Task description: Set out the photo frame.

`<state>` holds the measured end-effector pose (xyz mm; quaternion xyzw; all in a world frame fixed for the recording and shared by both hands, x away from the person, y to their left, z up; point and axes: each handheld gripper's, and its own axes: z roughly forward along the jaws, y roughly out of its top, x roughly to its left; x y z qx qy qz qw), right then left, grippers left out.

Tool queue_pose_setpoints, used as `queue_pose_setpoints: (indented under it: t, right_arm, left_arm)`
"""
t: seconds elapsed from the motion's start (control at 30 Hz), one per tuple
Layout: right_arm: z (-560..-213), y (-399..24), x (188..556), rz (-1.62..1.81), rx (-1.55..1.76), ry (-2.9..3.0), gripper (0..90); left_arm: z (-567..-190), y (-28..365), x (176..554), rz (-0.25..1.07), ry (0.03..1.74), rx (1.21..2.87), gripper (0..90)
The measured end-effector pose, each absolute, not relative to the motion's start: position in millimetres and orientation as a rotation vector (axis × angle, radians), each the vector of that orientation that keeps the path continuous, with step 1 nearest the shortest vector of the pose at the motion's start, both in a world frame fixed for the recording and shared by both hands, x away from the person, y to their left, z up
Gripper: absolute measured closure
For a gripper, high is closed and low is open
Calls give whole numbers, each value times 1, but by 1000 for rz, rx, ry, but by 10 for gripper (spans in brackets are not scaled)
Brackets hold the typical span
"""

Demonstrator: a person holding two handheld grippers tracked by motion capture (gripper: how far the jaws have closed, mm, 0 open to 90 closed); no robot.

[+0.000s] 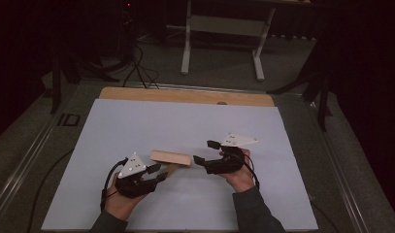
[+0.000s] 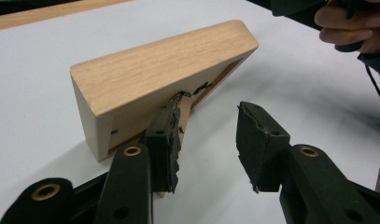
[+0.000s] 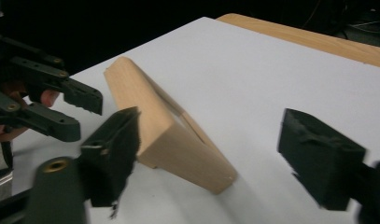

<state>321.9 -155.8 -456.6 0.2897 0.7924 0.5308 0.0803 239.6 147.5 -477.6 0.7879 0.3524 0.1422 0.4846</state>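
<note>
A light wooden picture frame (image 1: 171,158) (image 2: 164,70) (image 3: 173,135) stands tilted on the white sheet, leaning on its back prop (image 2: 186,116). My left gripper (image 1: 158,173) (image 2: 208,116) is open at the frame's back. Its left jaw lies against the prop, and its right jaw is apart over bare sheet. My right gripper (image 1: 205,152) (image 3: 208,119) is wide open at the frame's other end. That end sits between its jaws, close to the left one and far from the right one. The left gripper (image 3: 80,112) also appears beyond the frame in the right gripper view.
The white sheet (image 1: 185,121) covers the table, with a bare wooden strip (image 1: 185,95) along the far edge. Beyond the table stand white frame legs (image 1: 186,48), and cables (image 1: 139,68) lie on the floor. The hand holding the right gripper (image 2: 346,23) is at top right.
</note>
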Motion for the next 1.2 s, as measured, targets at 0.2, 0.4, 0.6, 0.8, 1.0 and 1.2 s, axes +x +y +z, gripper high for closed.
queue_pose_setpoints:
  t: [0.2, 0.4, 0.6, 0.8, 1.0, 1.2]
  right_arm:
    - [-462, -161, 327, 1530, 934, 2346, 184]
    - [-472, -162, 330, 1487, 993, 2308, 409]
    - [-485, -154, 332, 1440, 1028, 2308, 653]
    - [-495, -141, 332, 1394, 1011, 2329, 838]
    - [-496, -133, 332, 1417, 1003, 2333, 887]
    - [-496, -128, 335, 1479, 1020, 2335, 888]
  left_arm:
    - [-476, 150, 239, 348, 855, 1903, 623]
    - [-475, 150, 239, 360, 858, 1888, 664]
    - [-476, 150, 241, 366, 870, 1901, 707]
    - [-480, 150, 245, 380, 899, 1908, 751]
    - [-481, 150, 248, 398, 907, 1924, 828]
    - [-484, 150, 253, 419, 930, 1945, 893]
